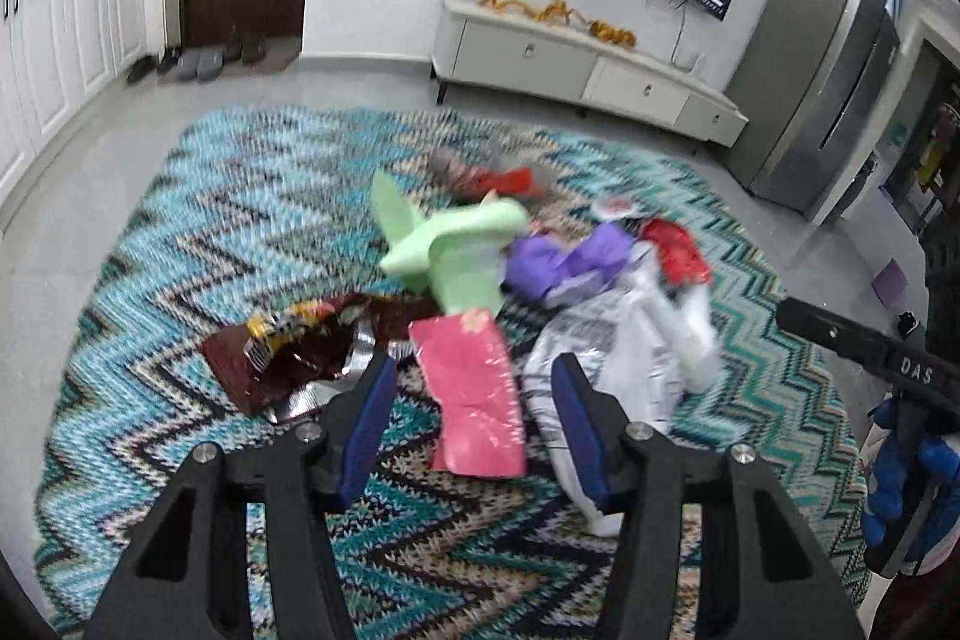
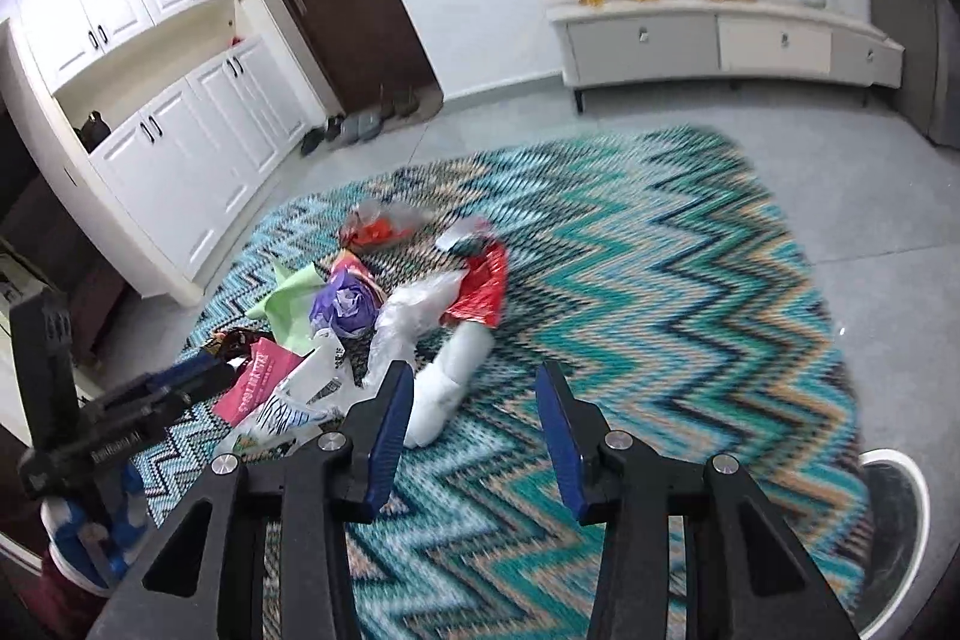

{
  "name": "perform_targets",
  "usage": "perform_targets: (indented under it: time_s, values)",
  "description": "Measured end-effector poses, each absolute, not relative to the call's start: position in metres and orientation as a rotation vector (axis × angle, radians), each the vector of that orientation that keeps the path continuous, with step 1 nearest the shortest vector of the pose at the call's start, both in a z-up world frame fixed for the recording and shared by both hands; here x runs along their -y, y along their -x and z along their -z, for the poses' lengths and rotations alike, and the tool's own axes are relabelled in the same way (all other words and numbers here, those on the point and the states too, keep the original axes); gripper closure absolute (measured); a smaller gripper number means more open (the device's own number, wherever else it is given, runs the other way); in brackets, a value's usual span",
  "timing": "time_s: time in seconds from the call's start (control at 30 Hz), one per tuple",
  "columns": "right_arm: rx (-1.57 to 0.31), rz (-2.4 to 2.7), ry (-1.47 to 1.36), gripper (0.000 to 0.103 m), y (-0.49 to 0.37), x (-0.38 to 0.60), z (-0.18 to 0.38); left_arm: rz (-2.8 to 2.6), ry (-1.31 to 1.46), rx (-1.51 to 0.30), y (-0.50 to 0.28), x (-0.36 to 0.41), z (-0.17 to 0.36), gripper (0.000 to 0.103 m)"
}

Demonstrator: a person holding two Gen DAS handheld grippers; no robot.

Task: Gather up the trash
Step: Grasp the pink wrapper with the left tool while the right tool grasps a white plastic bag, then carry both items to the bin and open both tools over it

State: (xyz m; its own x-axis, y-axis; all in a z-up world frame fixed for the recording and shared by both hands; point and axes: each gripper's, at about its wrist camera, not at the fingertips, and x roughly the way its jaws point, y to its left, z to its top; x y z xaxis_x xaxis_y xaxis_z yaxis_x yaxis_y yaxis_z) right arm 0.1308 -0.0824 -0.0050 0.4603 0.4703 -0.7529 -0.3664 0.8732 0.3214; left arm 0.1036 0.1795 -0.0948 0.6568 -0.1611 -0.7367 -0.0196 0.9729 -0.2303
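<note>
So the left gripper (image 1: 474,382) is hanging wide open, holding nothing, with the pink wrapper (image 1: 474,388) lying on the rug (image 1: 180,232) dead ahead between its jaws, long axis running away from it. Right gripper (image 2: 474,388) is also gaping empty, pile off to its left.

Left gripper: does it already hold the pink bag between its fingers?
No: the left gripper is open, and the pink bag lies flat on the rug between its spread fingers, untouched.
</note>
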Motion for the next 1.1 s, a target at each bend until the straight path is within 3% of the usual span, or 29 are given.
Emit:
perform_targets:
  time_s: [0.2,0.37,0.5,1.1]
  values:
    - [-1.045,-0.507,-0.129,0.063,-0.160,0.061,0.033,0.097,0.245,-0.901,-0.118,-0.184,0.117,0.057]
    - [-1.091,-0.528,-0.165,0.070,-0.169,0.053,0.051,0.136,0.232,-0.915,-0.120,-0.177,0.124,0.076]
    - [-1.093,-0.552,-0.178,0.089,-0.163,0.053,0.053,0.137,0.231,-0.896,-0.112,-0.177,0.121,0.077]
    - [-0.870,-0.534,-0.176,0.093,-0.074,0.126,-0.033,0.145,0.162,-0.739,-0.052,-0.150,0.044,0.077]
